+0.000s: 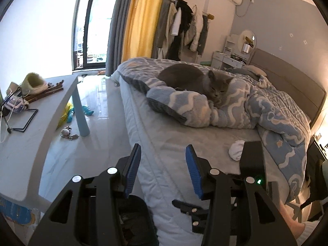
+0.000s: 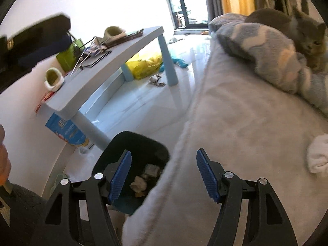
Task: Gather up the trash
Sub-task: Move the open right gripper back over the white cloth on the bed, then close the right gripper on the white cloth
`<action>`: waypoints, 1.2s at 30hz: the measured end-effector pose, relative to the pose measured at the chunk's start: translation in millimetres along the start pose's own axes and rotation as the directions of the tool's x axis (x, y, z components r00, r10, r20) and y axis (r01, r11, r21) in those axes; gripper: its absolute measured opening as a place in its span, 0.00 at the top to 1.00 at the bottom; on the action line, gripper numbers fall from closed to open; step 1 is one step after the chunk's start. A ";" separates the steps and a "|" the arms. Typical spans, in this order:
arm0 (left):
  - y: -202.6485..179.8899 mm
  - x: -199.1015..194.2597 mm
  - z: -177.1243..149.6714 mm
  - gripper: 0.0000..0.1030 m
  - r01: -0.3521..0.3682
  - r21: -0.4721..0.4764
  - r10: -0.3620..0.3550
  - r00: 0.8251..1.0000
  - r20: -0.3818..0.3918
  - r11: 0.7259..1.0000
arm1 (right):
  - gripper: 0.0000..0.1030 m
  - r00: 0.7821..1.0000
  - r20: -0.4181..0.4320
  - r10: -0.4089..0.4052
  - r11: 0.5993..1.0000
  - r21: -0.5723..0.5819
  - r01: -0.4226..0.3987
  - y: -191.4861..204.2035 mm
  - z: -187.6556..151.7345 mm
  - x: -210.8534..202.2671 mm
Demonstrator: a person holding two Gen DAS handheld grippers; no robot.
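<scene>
A dark trash bin (image 2: 141, 143) stands on the floor against the bed's near corner, with crumpled paper scraps (image 2: 140, 184) inside. Its rim also shows in the left wrist view (image 1: 135, 211). A crumpled white wad (image 1: 236, 149) lies on the grey sheet; it also shows at the right edge of the right wrist view (image 2: 318, 155). My left gripper (image 1: 163, 155) is open and empty over the bed's edge. My right gripper (image 2: 163, 160) is open and empty, its left finger over the bin. The right gripper's body (image 1: 252, 157) stands by the wad.
A grey cat (image 1: 205, 82) lies on the blue patterned blanket (image 1: 256, 110). A grey low table (image 1: 41, 123) with clutter stands left of the bed. A yellow bag (image 2: 145, 63) and toys lie under it. A blue box (image 2: 65, 129) leans by the wall.
</scene>
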State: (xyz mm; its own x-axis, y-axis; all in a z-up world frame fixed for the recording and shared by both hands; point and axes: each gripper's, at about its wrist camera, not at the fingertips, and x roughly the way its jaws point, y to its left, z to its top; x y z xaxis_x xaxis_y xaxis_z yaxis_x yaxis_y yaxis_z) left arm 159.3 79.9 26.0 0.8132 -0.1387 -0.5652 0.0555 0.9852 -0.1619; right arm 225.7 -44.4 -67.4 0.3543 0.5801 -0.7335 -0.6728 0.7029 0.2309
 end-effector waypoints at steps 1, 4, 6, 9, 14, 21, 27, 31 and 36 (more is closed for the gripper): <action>-3.5 2.7 0.1 0.52 0.006 0.002 -0.006 1.000 -0.005 1.000 | 0.35 1.000 0.011 -0.011 1.000 0.002 0.011 -5.9 1.4 -5.1; -14.6 12.0 1.3 0.49 0.026 0.001 -0.026 0.999 -0.022 1.000 | 0.35 0.998 0.049 -0.045 0.999 0.022 0.044 -26.1 5.2 -19.6; -21.7 17.7 1.6 0.47 0.037 0.002 -0.037 0.999 -0.035 0.999 | 0.35 0.993 0.079 -0.083 0.996 0.039 0.080 -43.0 7.2 -31.1; -30.8 26.5 2.7 0.47 0.043 0.013 -0.042 0.998 -0.051 0.999 | 0.35 0.982 0.115 -0.150 0.987 0.079 0.142 -73.0 7.4 -50.3; -42.0 42.5 2.1 0.41 0.058 0.026 -0.055 0.994 -0.090 0.998 | 0.35 0.956 0.145 -0.254 0.959 0.168 0.230 -125.4 4.6 -74.8; -53.9 68.2 1.2 0.34 0.089 0.015 -0.086 0.986 -0.140 0.996 | 0.35 0.937 0.128 -0.324 0.927 0.242 0.287 -171.9 -7.2 -84.9; -72.3 88.1 -3.0 0.26 0.120 0.039 -0.112 0.978 -0.174 0.992 | 0.35 0.935 0.100 -0.340 0.916 0.260 0.306 -184.3 -12.6 -80.8; -85.3 96.9 -5.2 0.26 0.135 0.058 -0.122 0.974 -0.190 0.989 | 0.35 0.937 0.086 -0.339 0.909 0.287 0.303 -198.2 -16.7 -80.6; -96.3 108.0 -5.6 0.25 0.149 0.067 -0.132 0.969 -0.207 0.987 | 0.35 0.943 0.061 -0.327 0.889 0.358 0.285 -222.9 -26.4 -81.5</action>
State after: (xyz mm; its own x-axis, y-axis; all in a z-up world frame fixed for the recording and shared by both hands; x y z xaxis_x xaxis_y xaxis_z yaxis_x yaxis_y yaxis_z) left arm 238.5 -30.5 -24.0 0.6614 -0.2854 -0.6936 0.2146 0.9581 -0.1896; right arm 329.6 -259.2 -76.0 0.5938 0.3427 -0.7280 -0.2651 0.9376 0.2251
